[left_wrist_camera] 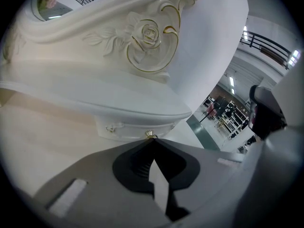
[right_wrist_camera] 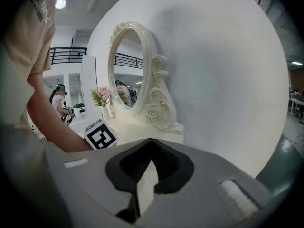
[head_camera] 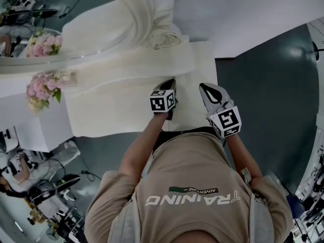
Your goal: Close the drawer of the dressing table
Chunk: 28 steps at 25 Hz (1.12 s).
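Observation:
The white dressing table (head_camera: 116,103) has an oval mirror (right_wrist_camera: 124,65) in a carved frame with a gold-edged rose (left_wrist_camera: 148,33). Under its raised shelf sits a small white drawer (left_wrist_camera: 124,129) with a gold knob (left_wrist_camera: 150,135). My left gripper (left_wrist_camera: 151,140) is shut and empty, its tips right at that knob; whether they touch it I cannot tell. In the head view the left gripper (head_camera: 171,82) points at the table's right end. My right gripper (head_camera: 204,86) hovers shut beside it, near the wall, holding nothing (right_wrist_camera: 151,140).
Pink flowers (head_camera: 41,89) stand at the table's left end and repeat in the mirror. A white wall (right_wrist_camera: 223,70) rises right of the table. Grey floor (head_camera: 268,95) lies to the right. A person (right_wrist_camera: 59,99) and equipment stand far behind.

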Each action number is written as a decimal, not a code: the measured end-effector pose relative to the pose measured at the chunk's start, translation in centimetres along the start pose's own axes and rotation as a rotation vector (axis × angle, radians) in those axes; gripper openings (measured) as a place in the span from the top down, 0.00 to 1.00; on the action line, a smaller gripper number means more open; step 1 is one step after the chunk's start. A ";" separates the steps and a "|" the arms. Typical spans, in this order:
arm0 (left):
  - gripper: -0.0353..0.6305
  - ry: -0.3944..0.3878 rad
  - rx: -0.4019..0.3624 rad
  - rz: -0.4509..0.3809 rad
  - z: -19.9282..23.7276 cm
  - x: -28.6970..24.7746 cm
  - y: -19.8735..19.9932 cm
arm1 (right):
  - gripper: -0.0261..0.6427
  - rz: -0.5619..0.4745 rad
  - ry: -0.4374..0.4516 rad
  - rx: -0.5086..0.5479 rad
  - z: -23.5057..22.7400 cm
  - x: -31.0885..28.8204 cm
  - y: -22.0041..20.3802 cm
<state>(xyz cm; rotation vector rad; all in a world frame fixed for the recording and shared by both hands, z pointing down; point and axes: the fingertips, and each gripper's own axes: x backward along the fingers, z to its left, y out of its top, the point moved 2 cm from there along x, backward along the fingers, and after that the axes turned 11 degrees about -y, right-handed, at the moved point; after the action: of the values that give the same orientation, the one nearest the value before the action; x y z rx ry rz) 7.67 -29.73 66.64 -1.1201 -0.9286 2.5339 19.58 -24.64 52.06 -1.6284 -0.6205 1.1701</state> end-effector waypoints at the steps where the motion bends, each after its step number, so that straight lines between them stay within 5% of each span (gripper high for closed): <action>1: 0.92 -0.001 -0.002 -0.001 0.1 -0.1 0.1 | 0.96 -0.001 -0.004 0.000 0.0 0.0 0.1; 15: 0.92 -0.008 -0.025 -0.022 0.4 0.3 0.7 | 0.96 0.010 -0.033 -0.001 0.6 1.0 0.0; 28: 0.92 -0.024 -0.126 -0.079 -1.6 7.5 0.1 | 0.96 0.000 -0.019 -0.009 2.9 1.0 0.0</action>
<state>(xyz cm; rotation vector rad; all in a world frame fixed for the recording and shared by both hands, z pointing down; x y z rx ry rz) 3.71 -25.90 61.37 -1.0664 -1.1303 2.4609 17.33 -22.59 51.59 -1.6264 -0.6390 1.1859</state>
